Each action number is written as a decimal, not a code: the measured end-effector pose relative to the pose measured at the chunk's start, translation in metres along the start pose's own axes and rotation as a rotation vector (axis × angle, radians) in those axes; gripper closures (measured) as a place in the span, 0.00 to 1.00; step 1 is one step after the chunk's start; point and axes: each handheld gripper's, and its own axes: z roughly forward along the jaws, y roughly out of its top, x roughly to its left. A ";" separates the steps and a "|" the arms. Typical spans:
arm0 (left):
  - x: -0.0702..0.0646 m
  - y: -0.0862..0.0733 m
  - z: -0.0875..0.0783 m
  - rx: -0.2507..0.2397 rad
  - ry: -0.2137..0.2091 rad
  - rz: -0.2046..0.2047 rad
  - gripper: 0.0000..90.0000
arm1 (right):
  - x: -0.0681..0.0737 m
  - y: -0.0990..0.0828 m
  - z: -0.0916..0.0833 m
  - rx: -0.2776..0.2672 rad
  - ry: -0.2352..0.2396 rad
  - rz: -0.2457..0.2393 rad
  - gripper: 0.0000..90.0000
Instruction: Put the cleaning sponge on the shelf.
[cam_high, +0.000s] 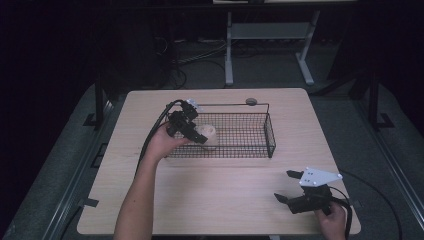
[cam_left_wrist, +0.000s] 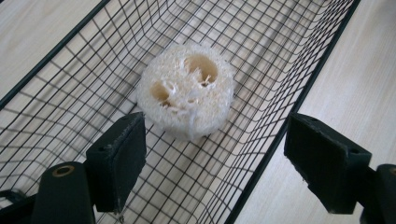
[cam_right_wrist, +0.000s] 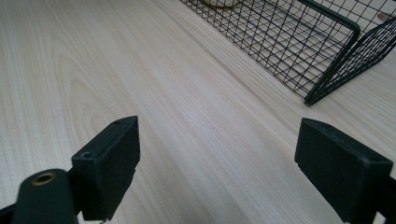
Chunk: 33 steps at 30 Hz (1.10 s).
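Observation:
A round, cream loofah slice (cam_left_wrist: 187, 91) with two holes lies on the floor of a black wire basket (cam_left_wrist: 70, 93), at its left end (cam_high: 209, 134). My left gripper (cam_left_wrist: 215, 163) hangs open just above and short of the loofah, touching nothing. One jaw is over the basket floor and the other sits past the basket's rim, over the wood. From above, the left gripper (cam_high: 196, 134) reaches over the left end of the basket (cam_high: 270, 135). My right gripper (cam_high: 284, 185) rests open over bare wood near the front right corner, with nothing between its jaws (cam_right_wrist: 215, 172).
The light wooden table (cam_high: 225, 190) has bare room in front of the basket. The basket's near corner (cam_right_wrist: 322, 70) lies ahead and right of the right gripper. A small round grey disc (cam_high: 251, 101) sits by the basket's far rim. Dark floor, cables and a desk frame lie beyond.

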 end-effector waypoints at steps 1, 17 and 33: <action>-0.001 -0.001 -0.001 0.002 -0.002 -0.008 0.23 | 0.000 0.000 0.000 0.001 0.001 -0.001 0.15; -0.022 -0.015 -0.020 -0.045 -0.011 0.017 0.23 | 0.001 0.000 0.001 0.008 -0.003 -0.005 0.15; -0.039 -0.042 -0.035 -0.051 -0.004 0.043 0.24 | 0.001 0.000 0.002 0.019 -0.009 -0.010 0.15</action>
